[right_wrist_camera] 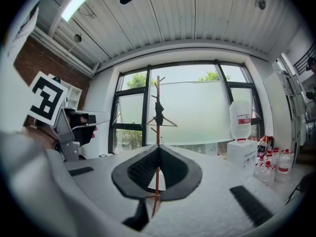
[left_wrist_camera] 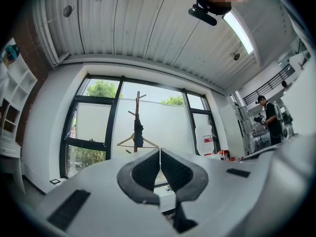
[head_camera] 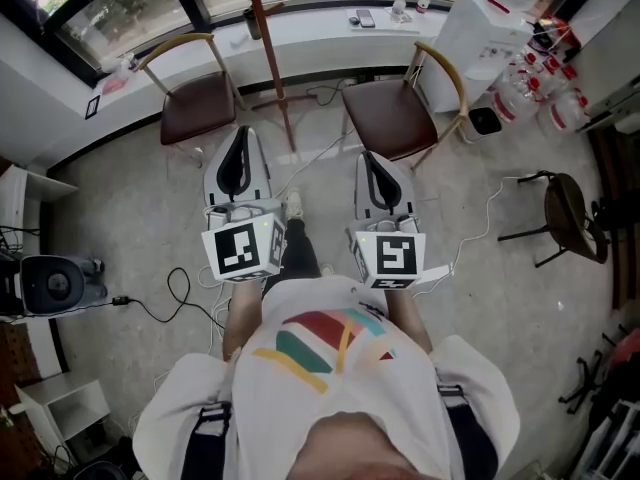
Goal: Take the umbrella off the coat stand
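The coat stand [head_camera: 268,58] is a thin reddish-brown pole rising in front of the window, between two chairs. High on the coat stand [left_wrist_camera: 137,113] hangs a dark folded umbrella [left_wrist_camera: 138,132], with a wooden hanger [left_wrist_camera: 129,141] beside it. The right gripper view shows the same umbrella [right_wrist_camera: 159,113] straight ahead and far off. My left gripper [head_camera: 239,134] and right gripper [head_camera: 369,158] are held side by side in front of my chest, pointing at the stand and well short of it. Both the left gripper [left_wrist_camera: 160,152] and the right gripper [right_wrist_camera: 158,149] have their jaws together at the tips, with nothing held.
Two brown-seated chairs [head_camera: 198,106] [head_camera: 392,116] flank the stand's base. To the right are a white cabinet [head_camera: 470,38], several water bottles [head_camera: 540,88] and a black stool [head_camera: 566,213]. Cables [head_camera: 175,298] lie on the floor at left. A person [left_wrist_camera: 270,120] stands far right.
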### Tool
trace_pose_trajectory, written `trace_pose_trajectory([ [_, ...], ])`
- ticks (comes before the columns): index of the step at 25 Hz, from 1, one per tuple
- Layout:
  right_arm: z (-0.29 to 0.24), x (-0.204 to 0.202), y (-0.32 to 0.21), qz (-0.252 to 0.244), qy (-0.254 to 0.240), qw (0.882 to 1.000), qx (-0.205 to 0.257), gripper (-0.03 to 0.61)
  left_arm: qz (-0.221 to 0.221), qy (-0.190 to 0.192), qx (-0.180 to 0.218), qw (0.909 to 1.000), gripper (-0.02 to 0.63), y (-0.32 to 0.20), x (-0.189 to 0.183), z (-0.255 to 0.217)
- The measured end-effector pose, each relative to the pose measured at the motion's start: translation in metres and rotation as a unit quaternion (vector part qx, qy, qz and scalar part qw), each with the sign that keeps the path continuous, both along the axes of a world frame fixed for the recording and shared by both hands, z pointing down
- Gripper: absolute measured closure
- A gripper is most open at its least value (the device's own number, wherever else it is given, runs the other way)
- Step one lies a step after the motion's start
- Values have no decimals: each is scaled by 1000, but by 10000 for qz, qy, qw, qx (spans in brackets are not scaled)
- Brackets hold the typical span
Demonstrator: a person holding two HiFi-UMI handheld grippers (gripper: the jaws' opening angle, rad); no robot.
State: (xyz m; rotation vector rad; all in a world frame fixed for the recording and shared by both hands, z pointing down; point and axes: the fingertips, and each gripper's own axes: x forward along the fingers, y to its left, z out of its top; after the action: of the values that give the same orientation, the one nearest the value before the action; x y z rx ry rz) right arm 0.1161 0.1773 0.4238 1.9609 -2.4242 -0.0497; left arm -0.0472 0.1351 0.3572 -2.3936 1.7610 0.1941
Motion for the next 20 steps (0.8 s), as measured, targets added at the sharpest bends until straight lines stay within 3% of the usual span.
trace_pose_trajectory([
  [11, 0, -11, -33, -134, 32, 9999, -16, 578, 80, 121, 104, 9998, 606, -32, -2, -6],
  [20, 2, -21, -94, -200, -47, 9997, -91, 578, 56, 237, 21, 9997, 606, -98, -15, 2],
])
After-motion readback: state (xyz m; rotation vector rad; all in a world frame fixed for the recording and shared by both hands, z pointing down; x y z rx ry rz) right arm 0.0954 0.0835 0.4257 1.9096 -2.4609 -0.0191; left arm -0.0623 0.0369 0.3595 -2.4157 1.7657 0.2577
